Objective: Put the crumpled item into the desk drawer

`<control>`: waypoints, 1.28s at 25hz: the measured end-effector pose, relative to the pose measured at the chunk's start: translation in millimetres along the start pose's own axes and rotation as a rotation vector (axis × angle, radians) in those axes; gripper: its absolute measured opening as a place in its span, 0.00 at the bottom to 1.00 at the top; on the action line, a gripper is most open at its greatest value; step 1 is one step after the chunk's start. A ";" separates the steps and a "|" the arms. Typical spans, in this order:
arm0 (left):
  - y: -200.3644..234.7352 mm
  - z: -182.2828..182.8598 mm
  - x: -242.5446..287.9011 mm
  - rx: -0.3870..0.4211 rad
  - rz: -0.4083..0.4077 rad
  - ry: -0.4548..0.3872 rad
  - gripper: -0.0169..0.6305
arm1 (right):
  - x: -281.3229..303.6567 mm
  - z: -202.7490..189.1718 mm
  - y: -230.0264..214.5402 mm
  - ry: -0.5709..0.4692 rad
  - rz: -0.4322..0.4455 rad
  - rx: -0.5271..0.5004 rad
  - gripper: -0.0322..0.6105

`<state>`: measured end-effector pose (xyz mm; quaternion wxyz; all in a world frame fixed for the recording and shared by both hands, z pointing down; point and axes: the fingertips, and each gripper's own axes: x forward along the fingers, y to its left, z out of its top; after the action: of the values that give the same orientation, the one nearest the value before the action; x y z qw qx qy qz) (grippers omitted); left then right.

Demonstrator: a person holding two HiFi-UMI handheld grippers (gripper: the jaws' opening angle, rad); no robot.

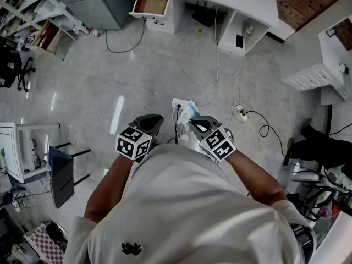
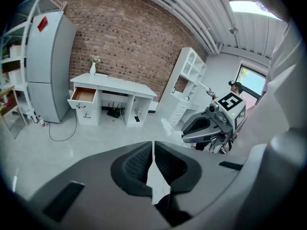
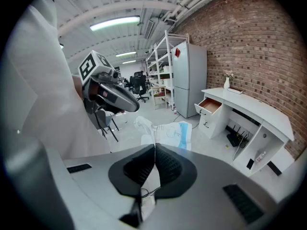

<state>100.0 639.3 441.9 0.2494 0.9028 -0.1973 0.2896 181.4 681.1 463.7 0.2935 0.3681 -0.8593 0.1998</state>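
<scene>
At right gripper (image 3: 155, 148), one crumpled item (image 3: 168, 132)

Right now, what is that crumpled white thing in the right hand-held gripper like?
The crumpled item is a thin, wrinkled white sheet or bag, plastic-looking, with a light blue band on one side. The right hand-held gripper pinches one edge; the rest sticks out past the jaws, touching nothing else.

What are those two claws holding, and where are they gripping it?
The right gripper pinches the crumpled white-and-blue item by its lower edge. The left gripper is shut on nothing.
</scene>
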 end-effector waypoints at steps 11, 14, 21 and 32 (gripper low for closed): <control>53.5 15.4 -6.5 -0.022 0.021 -0.018 0.08 | 42.8 25.3 -26.7 0.023 0.001 0.000 0.10; 100.4 23.3 -16.7 -0.038 0.015 -0.022 0.08 | 74.7 54.8 -33.0 0.024 0.000 0.034 0.10; 254.4 73.5 -25.9 -0.042 -0.049 -0.046 0.08 | 181.1 138.3 -75.7 0.061 -0.079 0.099 0.10; 474.3 135.2 -87.8 -0.008 -0.071 -0.046 0.08 | 342.8 318.8 -113.3 0.082 -0.105 -0.001 0.10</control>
<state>-146.4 203.3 450.9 0.2587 0.9145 -0.1722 0.2591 -38.4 252.6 463.1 0.3388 0.4040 -0.8261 0.1989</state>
